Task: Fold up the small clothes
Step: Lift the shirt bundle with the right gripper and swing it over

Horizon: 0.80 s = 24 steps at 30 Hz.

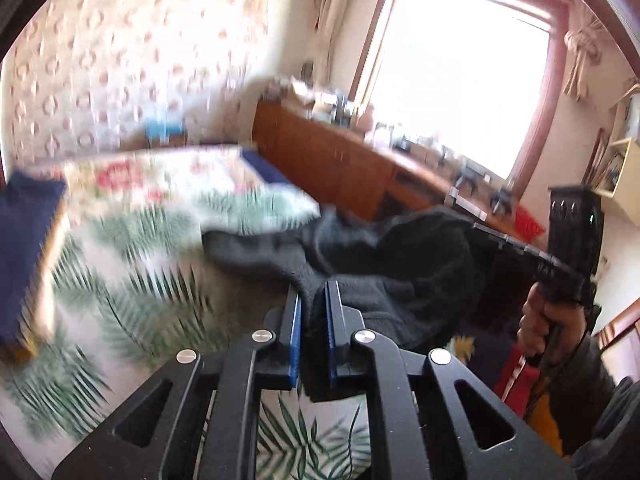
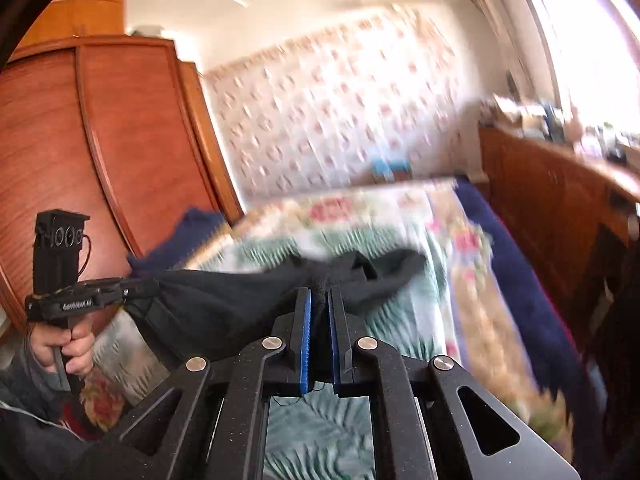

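A black fleecy garment (image 1: 400, 256) hangs stretched between my two grippers above the bed. My left gripper (image 1: 313, 292) is shut on one edge of it, the cloth pinched between the blue pads (image 1: 295, 332). In the right wrist view my right gripper (image 2: 319, 300) is shut on the other edge of the black garment (image 2: 224, 300), with fabric squeezed between its blue pads (image 2: 306, 340). Each view shows the other gripper off to the side, held by a hand (image 1: 548, 328) (image 2: 64, 344), with the garment running to its tip. Both views are motion-blurred.
The bed carries a leaf-and-flower patterned cover (image 1: 132, 280) with a dark blue blanket (image 2: 512, 280) along its edge and a dark blue folded cloth (image 1: 28, 256) at the left. A wooden sideboard (image 1: 340, 160) with clutter stands under the window. A wooden wardrobe (image 2: 120, 152) stands at the left.
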Motion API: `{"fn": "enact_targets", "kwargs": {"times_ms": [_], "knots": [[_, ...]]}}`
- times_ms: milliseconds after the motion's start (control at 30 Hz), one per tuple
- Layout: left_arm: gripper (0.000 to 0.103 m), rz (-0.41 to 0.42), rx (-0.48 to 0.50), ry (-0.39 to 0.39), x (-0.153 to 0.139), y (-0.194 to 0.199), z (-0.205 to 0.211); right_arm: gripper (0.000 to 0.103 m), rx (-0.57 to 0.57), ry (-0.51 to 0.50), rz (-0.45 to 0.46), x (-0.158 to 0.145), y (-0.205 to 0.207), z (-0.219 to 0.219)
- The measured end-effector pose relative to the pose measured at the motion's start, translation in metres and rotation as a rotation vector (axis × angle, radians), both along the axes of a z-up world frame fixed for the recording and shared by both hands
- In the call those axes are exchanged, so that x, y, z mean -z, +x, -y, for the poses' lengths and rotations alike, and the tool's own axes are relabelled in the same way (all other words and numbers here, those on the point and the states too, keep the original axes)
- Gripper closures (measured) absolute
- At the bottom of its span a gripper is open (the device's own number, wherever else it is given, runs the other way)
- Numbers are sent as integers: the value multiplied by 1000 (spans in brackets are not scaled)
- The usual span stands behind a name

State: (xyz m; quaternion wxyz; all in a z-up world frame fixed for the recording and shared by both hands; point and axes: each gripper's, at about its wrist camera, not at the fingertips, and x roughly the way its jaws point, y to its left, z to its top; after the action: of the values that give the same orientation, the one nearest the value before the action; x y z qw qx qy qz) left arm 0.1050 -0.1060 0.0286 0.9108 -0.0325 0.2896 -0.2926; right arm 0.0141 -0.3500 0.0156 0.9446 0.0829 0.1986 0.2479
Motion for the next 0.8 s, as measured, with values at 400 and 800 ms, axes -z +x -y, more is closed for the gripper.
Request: {"fn": "enact_targets", "kwargs": {"times_ms": [400,800], "knots": [[98,197,-88,25,-105,1,-41,96,-69,-15,193,-108,-1,-28],[98,303,-327,34,-156,81,-105,96,1,-115,267,-172,112,-107]]}}
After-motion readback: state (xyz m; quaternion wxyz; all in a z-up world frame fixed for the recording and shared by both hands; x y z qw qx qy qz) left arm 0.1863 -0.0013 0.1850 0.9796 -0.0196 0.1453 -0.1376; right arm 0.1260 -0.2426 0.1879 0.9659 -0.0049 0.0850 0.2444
